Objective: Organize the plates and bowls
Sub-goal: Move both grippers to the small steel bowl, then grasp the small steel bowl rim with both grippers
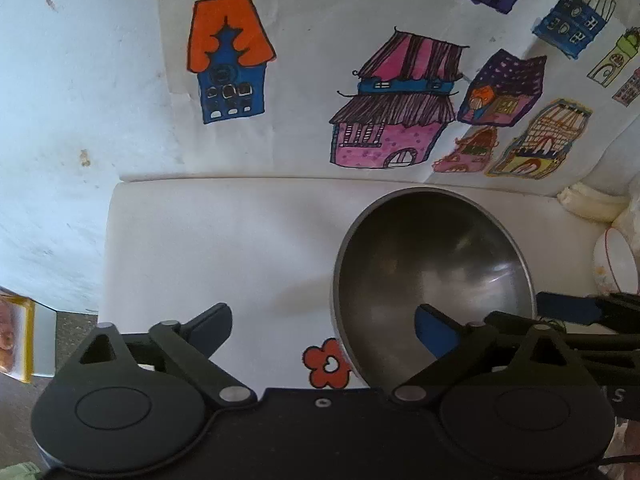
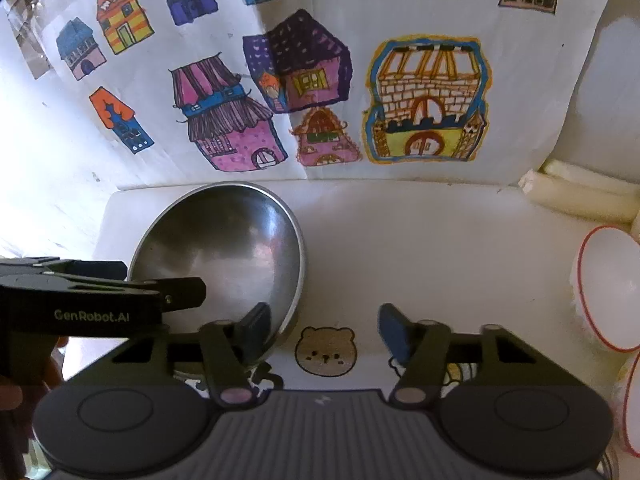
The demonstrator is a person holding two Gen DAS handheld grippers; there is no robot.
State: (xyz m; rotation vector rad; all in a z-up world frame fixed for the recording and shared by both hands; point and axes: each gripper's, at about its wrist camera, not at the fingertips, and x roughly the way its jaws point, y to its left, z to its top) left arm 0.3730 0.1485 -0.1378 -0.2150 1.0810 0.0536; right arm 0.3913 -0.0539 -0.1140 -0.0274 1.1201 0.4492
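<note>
Clearly, a steel bowl (image 1: 434, 276) stands on the white counter (image 1: 224, 248), close to the back wall, which is covered with a paper sheet of coloured house drawings (image 1: 384, 108).

On the left wrist view the left gripper (image 1: 324, 332) has its jaws wide apart. Its right finger (image 1: 434, 334) reaches over the near rim into the bowl, and its left finger (image 1: 212, 326) hangs over bare counter, so the bowl's left wall is between them. Whether the right finger touches the metal I cannot tell. The near edge of the bowl is hidden under the gripper body, and a red flower sticker (image 1: 327, 364) is partly cut off there too.

On the right wrist view the right gripper (image 2: 324, 332) has its jaws partly apart, and nothing is pressed between them. Its left finger (image 2: 256, 330) lies in front of the bowl's near right rim; whether it is inside the bowl or only above the edge is hard to make out. Its right finger (image 2: 394, 332) is over the counter, beside a bear sticker (image 2: 326, 350). More stickers lower down are mostly hidden behind the gripper.

The left gripper enters that view from the left edge as a dark bar crossing the bowl's rim, and a bit of a hand (image 2: 10, 396) shows below it, cut off by the frame.

At the right edge stands a white bowl with a red rim (image 2: 610, 284), only partly visible, and another red-rimmed piece below it is almost fully cut off.
</note>
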